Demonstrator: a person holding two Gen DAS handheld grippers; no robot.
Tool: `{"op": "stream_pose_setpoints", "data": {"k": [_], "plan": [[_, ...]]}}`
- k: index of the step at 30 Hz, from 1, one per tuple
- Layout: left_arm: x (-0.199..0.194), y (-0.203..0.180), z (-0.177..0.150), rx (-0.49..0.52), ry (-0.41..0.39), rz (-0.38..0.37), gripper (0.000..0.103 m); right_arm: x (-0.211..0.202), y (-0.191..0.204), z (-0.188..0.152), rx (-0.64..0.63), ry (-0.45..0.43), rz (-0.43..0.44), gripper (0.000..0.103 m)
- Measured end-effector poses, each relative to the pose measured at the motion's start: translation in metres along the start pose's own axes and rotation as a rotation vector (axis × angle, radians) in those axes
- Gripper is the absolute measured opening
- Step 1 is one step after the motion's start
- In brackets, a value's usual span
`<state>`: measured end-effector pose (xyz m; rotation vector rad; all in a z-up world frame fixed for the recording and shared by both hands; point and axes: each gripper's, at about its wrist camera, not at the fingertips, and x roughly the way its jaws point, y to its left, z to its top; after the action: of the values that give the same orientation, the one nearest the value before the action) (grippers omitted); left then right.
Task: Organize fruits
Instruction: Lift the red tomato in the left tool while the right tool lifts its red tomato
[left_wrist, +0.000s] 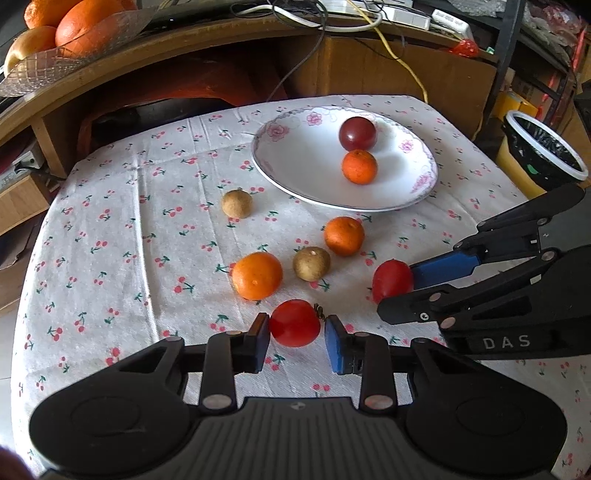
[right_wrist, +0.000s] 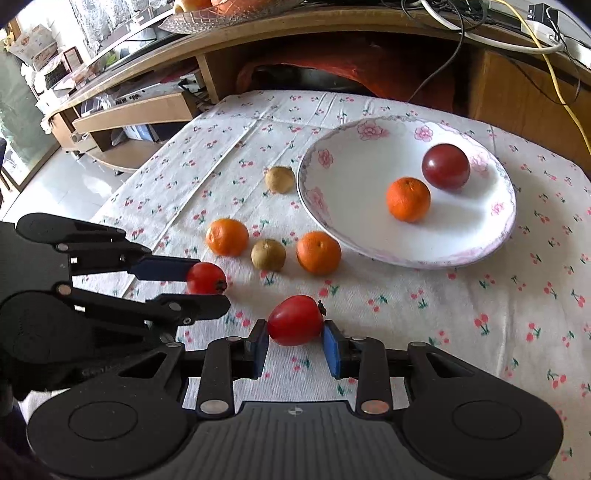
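We are at the grasping step, each gripper framing its own fruit near the table's front edge. Our left gripper (left_wrist: 297, 338) has its jaws apart around a glossy round red tomato (left_wrist: 294, 323), the right pad not quite touching. Our right gripper (right_wrist: 295, 341) brackets a second red tomato (right_wrist: 294, 320), pads at its sides; whether it is clamped we cannot tell. Next we judge both should close gently, lift, and carry to the white floral-rimmed plate (left_wrist: 295, 162) toward the far right corner.

Dark red fruit (left_wrist: 357, 133) and small orange (left_wrist: 359, 167) sitting on flowered plate (left_wrist: 295, 155), oranges (left_wrist: 257, 275), brown fruits (left_wrist: 311, 263), red tomatoes (left_wrist: 294, 328) lying scattered on cherry-print cloth (left_wrist: 129, 229)
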<state>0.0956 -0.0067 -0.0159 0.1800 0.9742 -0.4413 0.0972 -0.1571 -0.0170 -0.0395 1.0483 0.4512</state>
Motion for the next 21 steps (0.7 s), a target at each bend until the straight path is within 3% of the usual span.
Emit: {"op": "stream_pose_setpoints", "data": {"k": [21], "plan": [[0.0046,-0.0102,-0.0019,0.039,0.015,-0.013,0.04,0.0023,-0.0015,-0.003,-0.01,0.003,-0.006,0.029]]}}
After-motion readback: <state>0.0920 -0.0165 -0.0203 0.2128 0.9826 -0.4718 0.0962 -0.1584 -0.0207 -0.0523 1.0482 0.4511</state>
